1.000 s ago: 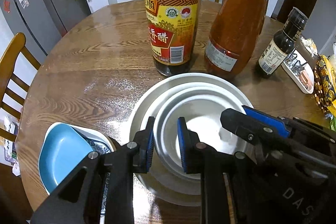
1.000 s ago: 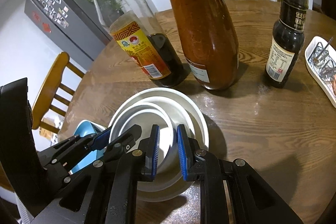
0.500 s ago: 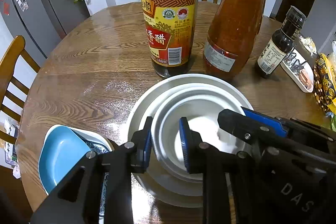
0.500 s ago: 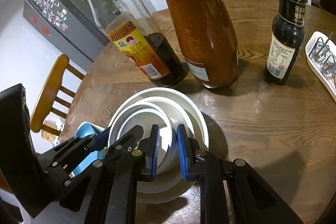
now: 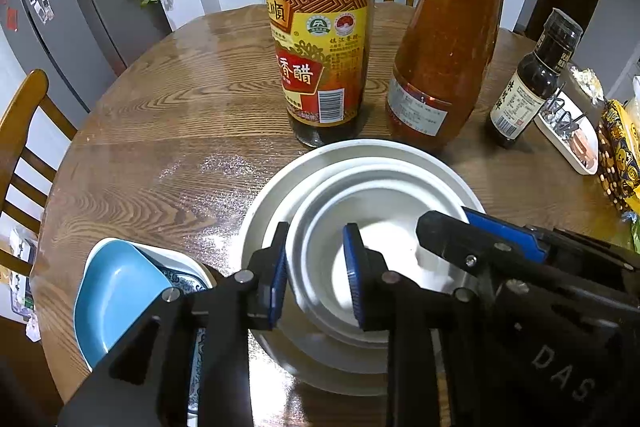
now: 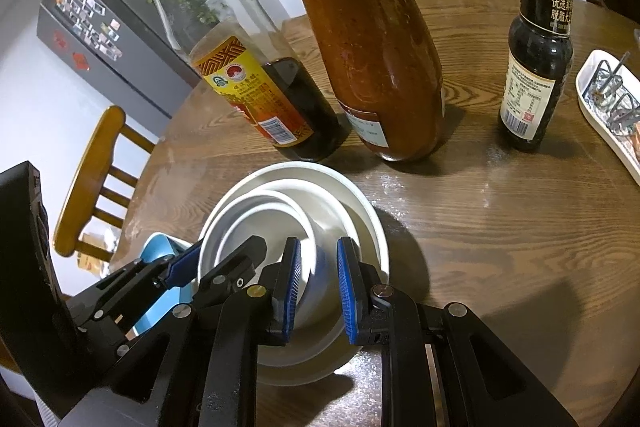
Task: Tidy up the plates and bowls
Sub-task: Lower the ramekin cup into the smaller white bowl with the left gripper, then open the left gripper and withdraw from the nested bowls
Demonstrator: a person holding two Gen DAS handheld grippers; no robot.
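Note:
A small white bowl [image 5: 384, 227] sits nested in a wider white bowl [image 5: 304, 179] on the round wooden table [image 5: 168, 123]. My left gripper [image 5: 314, 273] is open, its fingers straddling the small bowl's left rim with gaps on both sides. My right gripper [image 6: 316, 287] is open, straddling the same bowl's right rim [image 6: 316, 251]. The stack also shows in the right wrist view [image 6: 360, 211]. A blue dish [image 5: 116, 291] lies on a patterned plate [image 5: 188, 275] at the left.
A vinegar bottle [image 5: 320, 39], a sauce jar [image 5: 444, 51] and a small dark bottle [image 5: 528, 87] stand just behind the bowls. A white tray [image 5: 568, 135] and snack bags lie at the right edge. Wooden chairs [image 5: 24, 131] surround the table.
Both grippers have opened wider around the small bowl's rim. The small bowl now rests in the larger one. The views have shifted only slightly.

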